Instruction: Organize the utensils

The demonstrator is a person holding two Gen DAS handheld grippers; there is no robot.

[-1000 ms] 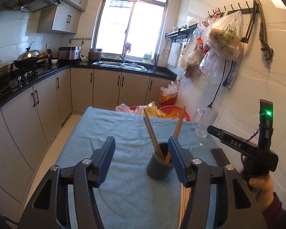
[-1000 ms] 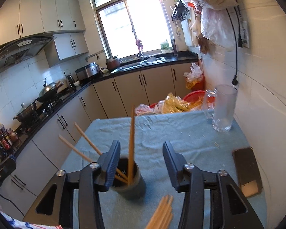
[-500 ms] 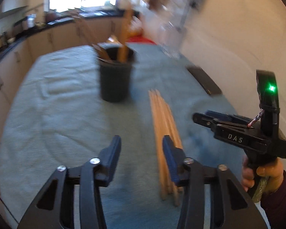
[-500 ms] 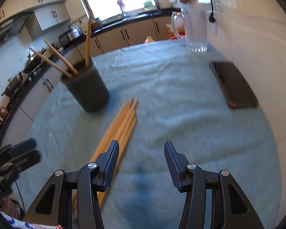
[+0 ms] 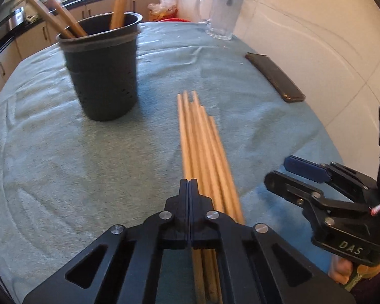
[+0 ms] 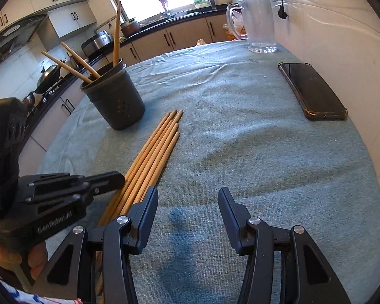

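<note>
Several loose wooden chopsticks (image 5: 202,147) (image 6: 154,152) lie in a bundle on the blue-green tablecloth. Beside their far tips stands a dark holder (image 5: 101,76) (image 6: 119,101) with three chopsticks (image 6: 116,33) leaning in it. My left gripper (image 5: 189,183) (image 6: 114,177) is shut, its tips down at the left edge of the bundle's near half. No frame shows whether a chopstick is pinched. My right gripper (image 6: 187,197) (image 5: 277,169) hovers open just right of the bundle, with only cloth between its fingers.
A black phone (image 6: 314,91) (image 5: 276,76) lies by the table's right edge, along the tiled wall. A glass mug (image 6: 261,25) (image 5: 223,12) stands at the far right corner. Kitchen cabinets and a stove run along the left.
Both grippers have dropped from above the holder and tilted down toward the table. The left jaws have gone from open to shut over the bundle. The right jaws kept their width.
</note>
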